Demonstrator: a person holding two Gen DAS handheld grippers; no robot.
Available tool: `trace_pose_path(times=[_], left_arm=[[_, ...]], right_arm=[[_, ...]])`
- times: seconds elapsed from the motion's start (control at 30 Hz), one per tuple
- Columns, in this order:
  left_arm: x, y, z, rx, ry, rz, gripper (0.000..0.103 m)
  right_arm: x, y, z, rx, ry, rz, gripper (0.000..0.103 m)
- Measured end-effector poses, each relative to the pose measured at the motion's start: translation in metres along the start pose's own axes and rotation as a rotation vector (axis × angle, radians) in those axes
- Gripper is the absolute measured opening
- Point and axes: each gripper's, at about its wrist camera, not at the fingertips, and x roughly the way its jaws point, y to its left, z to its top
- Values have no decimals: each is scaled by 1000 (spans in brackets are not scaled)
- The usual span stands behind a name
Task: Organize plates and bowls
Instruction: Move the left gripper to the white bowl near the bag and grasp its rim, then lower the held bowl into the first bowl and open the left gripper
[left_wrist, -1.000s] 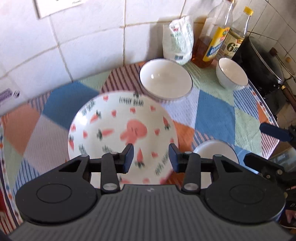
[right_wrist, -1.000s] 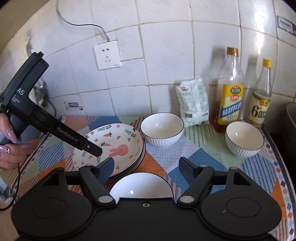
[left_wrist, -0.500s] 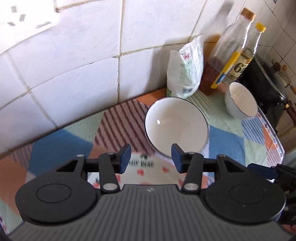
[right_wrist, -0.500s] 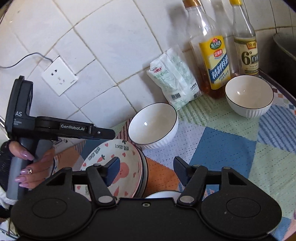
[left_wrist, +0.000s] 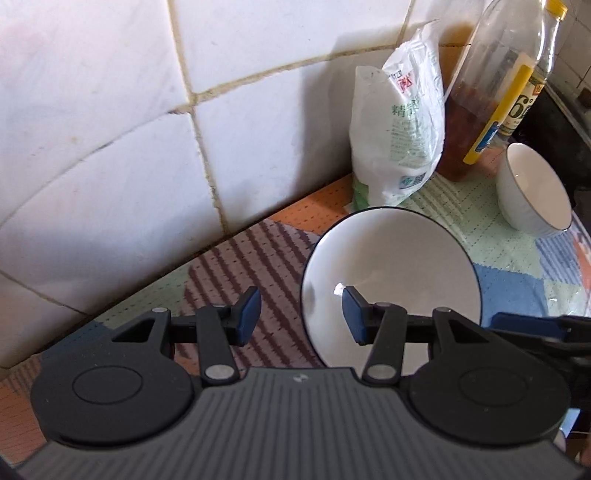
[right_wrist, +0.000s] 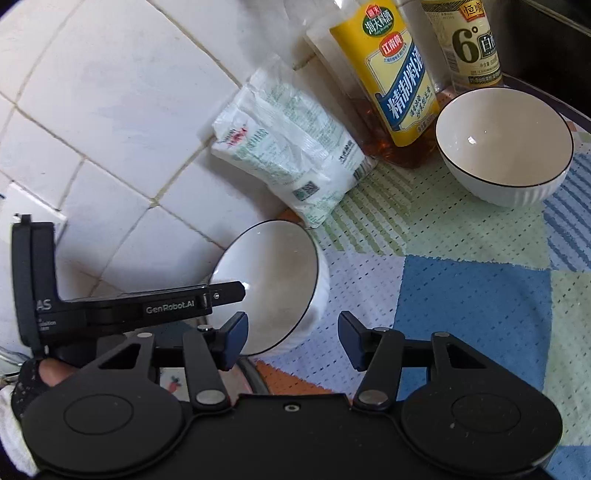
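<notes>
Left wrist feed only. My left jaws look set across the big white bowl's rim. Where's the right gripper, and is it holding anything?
Observer: The right gripper is open and empty, pointing at the patchwork cloth just right of that white bowl.
Operator: Any plate around? None in my view.
Observer: A sliver of a carrot-print plate shows under the right gripper's left finger, nearer the camera than the bowl.
Operator: How does my left gripper look from there?
Observer: Side-on, the left gripper reaches over the bowl's left rim, with its tip over the bowl's inside. I cannot tell whether it touches.
</notes>
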Motion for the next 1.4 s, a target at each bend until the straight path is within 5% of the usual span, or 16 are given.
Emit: trace_pose_path(times=[0.2,0.33,0.47,0.87,1.4], left_arm=[[10,-5,-1,15,45,-18,38],[15,-7,-2,-13,103,-68,34],[10,-18,-5,28,85,-41,21],[-35,-51,-19,86,133,-44,18],[-114,-115,-76,190,90,-64,18]], right_arm=[[25,-13,12,81,49,-62,57],[32,-20,17,148,54,-48,27],[31,-26,16,182,21,-43,13],[-14,-25,1,157,-34,-24,13],[-117,-41,-84,128,-171,13,13]])
